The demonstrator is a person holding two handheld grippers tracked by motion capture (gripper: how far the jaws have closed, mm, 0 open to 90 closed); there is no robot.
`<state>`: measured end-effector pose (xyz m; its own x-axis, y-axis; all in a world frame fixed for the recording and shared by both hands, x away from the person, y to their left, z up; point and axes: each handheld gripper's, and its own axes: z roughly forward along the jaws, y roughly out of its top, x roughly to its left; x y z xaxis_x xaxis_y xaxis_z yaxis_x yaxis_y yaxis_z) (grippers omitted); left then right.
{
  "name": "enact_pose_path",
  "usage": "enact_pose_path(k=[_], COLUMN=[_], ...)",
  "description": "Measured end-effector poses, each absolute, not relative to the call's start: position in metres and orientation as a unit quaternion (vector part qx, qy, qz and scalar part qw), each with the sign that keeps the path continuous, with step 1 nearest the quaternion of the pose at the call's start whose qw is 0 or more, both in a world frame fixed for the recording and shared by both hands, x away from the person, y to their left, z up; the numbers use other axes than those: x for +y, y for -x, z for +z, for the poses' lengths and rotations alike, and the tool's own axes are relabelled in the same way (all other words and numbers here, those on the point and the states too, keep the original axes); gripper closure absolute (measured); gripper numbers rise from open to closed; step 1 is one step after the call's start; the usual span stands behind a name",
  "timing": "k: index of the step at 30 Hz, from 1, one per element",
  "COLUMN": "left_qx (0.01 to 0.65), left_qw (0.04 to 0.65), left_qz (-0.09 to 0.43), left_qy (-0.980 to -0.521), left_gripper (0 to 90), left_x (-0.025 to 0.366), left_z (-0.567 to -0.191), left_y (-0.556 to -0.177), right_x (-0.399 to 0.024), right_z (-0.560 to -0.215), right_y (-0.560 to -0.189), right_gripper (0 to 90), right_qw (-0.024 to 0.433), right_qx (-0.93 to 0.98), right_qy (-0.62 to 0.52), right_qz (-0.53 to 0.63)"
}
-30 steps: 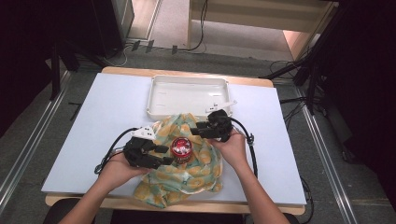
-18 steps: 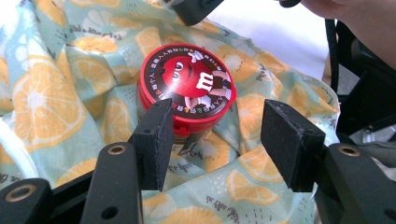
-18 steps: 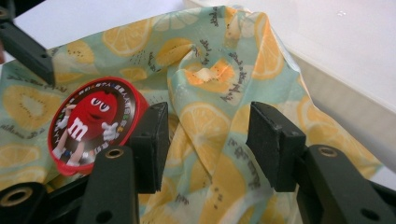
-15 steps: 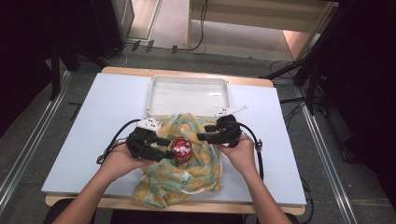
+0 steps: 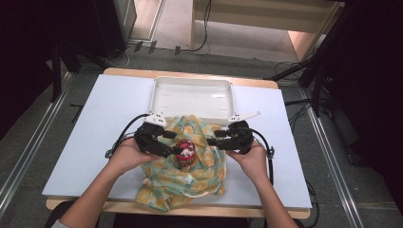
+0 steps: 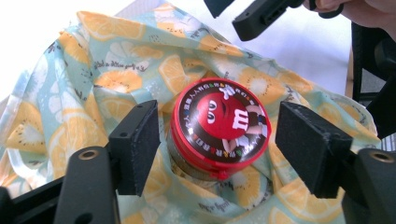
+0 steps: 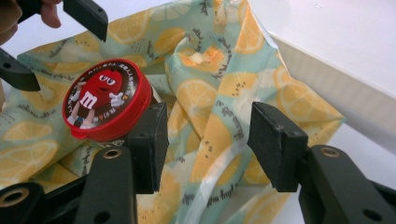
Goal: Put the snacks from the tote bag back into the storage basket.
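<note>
On the surface (image 5: pixel 95 123), mid-cloth (image 5: pixel 190 183) | left hand-held gripper (image 6: pixel 217 140) just opening, released around jar (image 6: pixel 219 128) | right hand-held gripper (image 7: pixel 205 140) released over fold | next, likely: regrip cloth edge.

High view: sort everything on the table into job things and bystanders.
In the job:
- red-lidded round candy jar
- lemon-print teal cloth under the jar
- left gripper, open around the jar
- right gripper, open over the cloth

Lying about:
- white rectangular plastic tray
</note>
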<state>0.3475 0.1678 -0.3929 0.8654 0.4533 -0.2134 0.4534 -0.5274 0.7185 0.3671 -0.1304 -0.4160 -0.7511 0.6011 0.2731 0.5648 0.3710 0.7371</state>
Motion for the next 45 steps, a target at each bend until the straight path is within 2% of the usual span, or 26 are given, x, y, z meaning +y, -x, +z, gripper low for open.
enact_pose_path(k=[9, 16, 28, 36, 45], left_qx=[0.244, 0.232, 0.216, 0.220, 0.217], left_qw=[0.401, 0.394, 0.386, 0.386, 0.373], left_qz=[-0.002, -0.009, -0.011, -0.020, 0.001], left_qy=[-0.883, -0.889, -0.897, -0.896, -0.902], left_gripper=[27.6, 29.5, 15.1, 15.8, 15.7], left_x=[0.162, 0.155, 0.147, 0.146, 0.139], left_z=[-0.400, -0.407, -0.425, -0.441, -0.458], left_y=[-0.350, -0.351, -0.352, -0.352, -0.349], right_x=[-0.138, -0.143, -0.156, -0.160, -0.157], right_z=[-0.417, -0.419, -0.427, -0.433, -0.442], right_y=[-0.358, -0.354, -0.348, -0.349, -0.352], right_gripper=[48.3, 48.1, 48.1, 48.4, 48.5], right_qw=[0.027, 0.031, 0.033, 0.031, 0.027], right_qx=[0.826, 0.826, 0.822, 0.817, 0.817], right_qy=[-0.357, -0.364, -0.381, -0.391, -0.395], right_qz=[0.434, 0.430, 0.423, 0.421, 0.420])
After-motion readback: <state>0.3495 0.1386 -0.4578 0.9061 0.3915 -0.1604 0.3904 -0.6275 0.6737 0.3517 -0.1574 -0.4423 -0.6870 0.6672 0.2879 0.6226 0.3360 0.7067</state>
